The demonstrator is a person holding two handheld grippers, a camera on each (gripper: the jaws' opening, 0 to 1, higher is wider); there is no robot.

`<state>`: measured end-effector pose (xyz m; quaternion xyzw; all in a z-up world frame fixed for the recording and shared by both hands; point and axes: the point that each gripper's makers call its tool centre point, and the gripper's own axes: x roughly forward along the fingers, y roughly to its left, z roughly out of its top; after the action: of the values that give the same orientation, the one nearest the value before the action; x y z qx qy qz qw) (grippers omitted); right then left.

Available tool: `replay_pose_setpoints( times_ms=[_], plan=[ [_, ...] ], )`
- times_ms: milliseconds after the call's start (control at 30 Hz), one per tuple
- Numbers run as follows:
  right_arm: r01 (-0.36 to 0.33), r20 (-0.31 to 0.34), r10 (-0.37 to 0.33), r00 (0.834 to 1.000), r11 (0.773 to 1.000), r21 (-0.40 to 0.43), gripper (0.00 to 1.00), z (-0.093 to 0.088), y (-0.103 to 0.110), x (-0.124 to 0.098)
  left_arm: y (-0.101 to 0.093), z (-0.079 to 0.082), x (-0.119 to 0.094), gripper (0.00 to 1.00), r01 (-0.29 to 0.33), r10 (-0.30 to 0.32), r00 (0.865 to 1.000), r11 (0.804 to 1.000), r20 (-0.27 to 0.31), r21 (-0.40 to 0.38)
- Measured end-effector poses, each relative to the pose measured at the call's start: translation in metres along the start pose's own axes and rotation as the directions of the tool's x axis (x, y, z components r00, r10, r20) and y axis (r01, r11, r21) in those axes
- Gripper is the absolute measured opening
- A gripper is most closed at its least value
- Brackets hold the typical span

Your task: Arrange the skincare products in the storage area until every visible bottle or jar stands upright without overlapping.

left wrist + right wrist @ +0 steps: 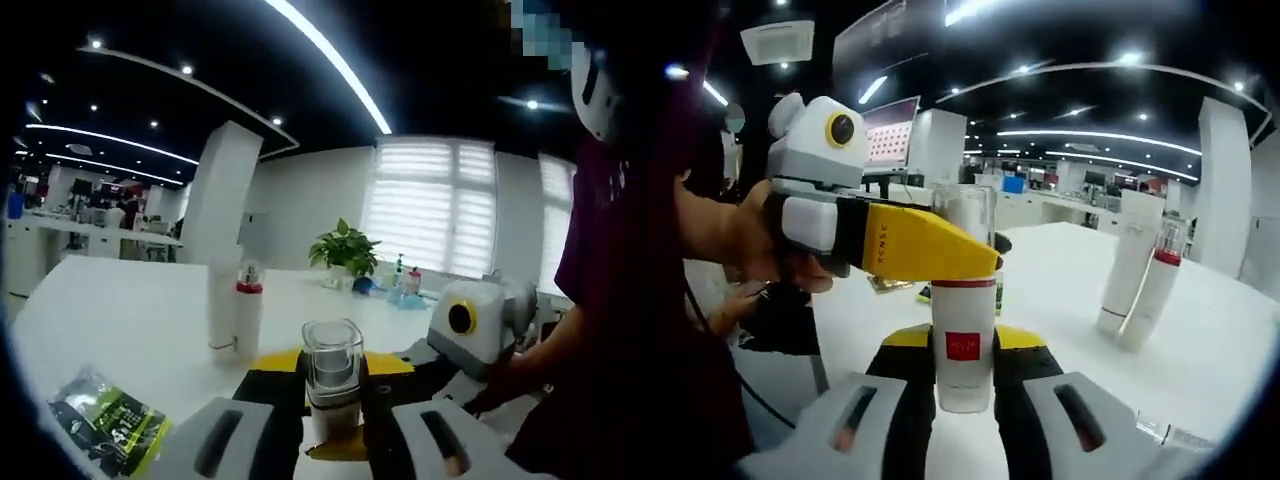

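- Right gripper (965, 400), lower centre of right gripper view: jaws closed on a white bottle with a red band (963, 330), held upright between them; clear cap at frame centre, red square label on its front.
- Left gripper, seen there as a yellow, black and white body (890, 240) entering from the left: tip against the same bottle just above the red band. A hand (750, 240) wrapped around its rear at left.
- Left gripper (332, 425), lower centre of left gripper view: jaws narrowed on that bottle, its clear cap (332, 352) rising between them.
- Right gripper also seen in left gripper view, lower right (470, 335), white body with yellow ring, held by a sleeved arm.
- Two more white bottles (1140, 280), right of centre in right gripper view, on the white table (1240, 340), leaning on each other, one with a red collar.
- Same pair in left gripper view, left of centre, standing close together.
- Green and black packet (110, 420), lower left of left gripper view, flat on the table.
- Potted plant (345, 250) at mid-frame, farther back on the table.
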<state>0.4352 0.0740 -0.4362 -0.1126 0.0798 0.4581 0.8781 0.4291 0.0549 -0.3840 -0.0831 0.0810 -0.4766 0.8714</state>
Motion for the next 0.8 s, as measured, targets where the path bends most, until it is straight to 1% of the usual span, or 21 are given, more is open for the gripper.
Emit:
replay_pose_setpoints(
  times_ms=[33, 67, 100, 133, 167, 200, 233, 300, 333, 367, 433, 467, 533, 600, 633, 733, 800],
  plan=[
    [-0.007, 0.007, 0.007, 1.0, 1.0, 0.001, 0.2, 0.002, 0.0, -0.002, -0.002, 0.001, -0.001, 0.2, 0.021, -0.021, 1.0, 1.0, -0.007, 0.009],
    [-0.063, 0.03, 0.063, 0.998, 0.998, 0.001, 0.21, 0.005, 0.005, -0.002, -0.003, 0.002, -0.001, 0.2, 0.043, -0.043, 0.999, 0.999, -0.008, 0.017],
    [-0.099, 0.03, 0.099, 0.995, 0.995, 0.0, 0.22, 0.005, 0.008, -0.004, -0.009, 0.002, -0.002, 0.2, 0.093, -0.093, 0.995, 0.996, -0.022, 0.0],
    [-0.139, 0.034, 0.139, 0.99, 0.99, 0.005, 0.22, 0.006, 0.012, -0.005, -0.011, 0.0, -0.003, 0.2, 0.123, -0.123, 0.992, 0.992, -0.034, -0.006],
    [-0.195, 0.042, 0.194, 0.98, 0.981, 0.022, 0.23, 0.006, 0.018, -0.008, -0.015, -0.002, -0.005, 0.2, 0.157, -0.156, 0.986, 0.988, -0.051, 0.009],
    [-0.259, 0.037, 0.257, 0.966, 0.963, 0.081, 0.23, 0.005, 0.024, -0.011, -0.018, -0.005, -0.007, 0.2, 0.188, -0.187, 0.979, 0.982, -0.077, 0.016],
    [-0.284, 0.039, 0.282, 0.959, 0.952, 0.109, 0.23, 0.005, 0.026, -0.013, -0.02, -0.006, -0.007, 0.2, 0.203, -0.201, 0.976, 0.979, -0.085, 0.021],
    [-0.334, 0.058, 0.329, 0.942, 0.936, 0.108, 0.24, 0.009, 0.03, -0.018, -0.028, -0.007, -0.01, 0.2, 0.255, -0.252, 0.963, 0.967, -0.095, 0.019],
    [-0.345, 0.066, 0.34, 0.938, 0.932, 0.11, 0.24, 0.011, 0.031, -0.019, -0.029, -0.008, -0.011, 0.2, 0.268, -0.265, 0.959, 0.963, -0.101, 0.017],
    [-0.356, 0.06, 0.351, 0.934, 0.927, 0.118, 0.24, 0.011, 0.033, -0.02, -0.032, -0.007, -0.011, 0.2, 0.282, -0.279, 0.955, 0.959, -0.1, 0.018],
    [-0.373, 0.048, 0.37, 0.928, 0.92, 0.118, 0.24, 0.01, 0.039, -0.021, -0.036, -0.009, -0.012, 0.2, 0.309, -0.304, 0.945, 0.951, -0.123, 0.025],
    [-0.376, 0.045, 0.373, 0.927, 0.919, 0.116, 0.24, 0.009, 0.042, -0.02, -0.038, -0.012, -0.012, 0.2, 0.328, -0.32, 0.936, 0.944, -0.146, 0.032],
    [-0.381, 0.028, 0.38, 0.924, 0.917, 0.12, 0.23, 0.006, 0.046, -0.02, -0.041, -0.015, -0.012, 0.2, 0.343, -0.332, 0.928, 0.939, -0.167, 0.039],
    [-0.347, 0.024, 0.347, 0.938, 0.931, 0.108, 0.23, 0.004, 0.042, -0.019, -0.038, -0.016, -0.012, 0.2, 0.329, -0.317, 0.933, 0.943, -0.168, 0.049],
    [-0.344, 0.026, 0.343, 0.939, 0.932, 0.11, 0.22, 0.004, 0.041, -0.019, -0.038, -0.016, -0.011, 0.2, 0.325, -0.313, 0.935, 0.944, -0.165, 0.048],
    [-0.294, 0.04, 0.291, 0.956, 0.95, 0.111, 0.22, 0.006, 0.032, -0.017, -0.033, -0.013, -0.007, 0.2, 0.287, -0.278, 0.952, 0.956, -0.129, 0.062],
    [-0.278, 0.044, 0.275, 0.96, 0.954, 0.107, 0.22, 0.006, 0.028, -0.017, -0.032, -0.011, -0.005, 0.2, 0.268, -0.261, 0.959, 0.961, -0.106, 0.061]
  ],
)
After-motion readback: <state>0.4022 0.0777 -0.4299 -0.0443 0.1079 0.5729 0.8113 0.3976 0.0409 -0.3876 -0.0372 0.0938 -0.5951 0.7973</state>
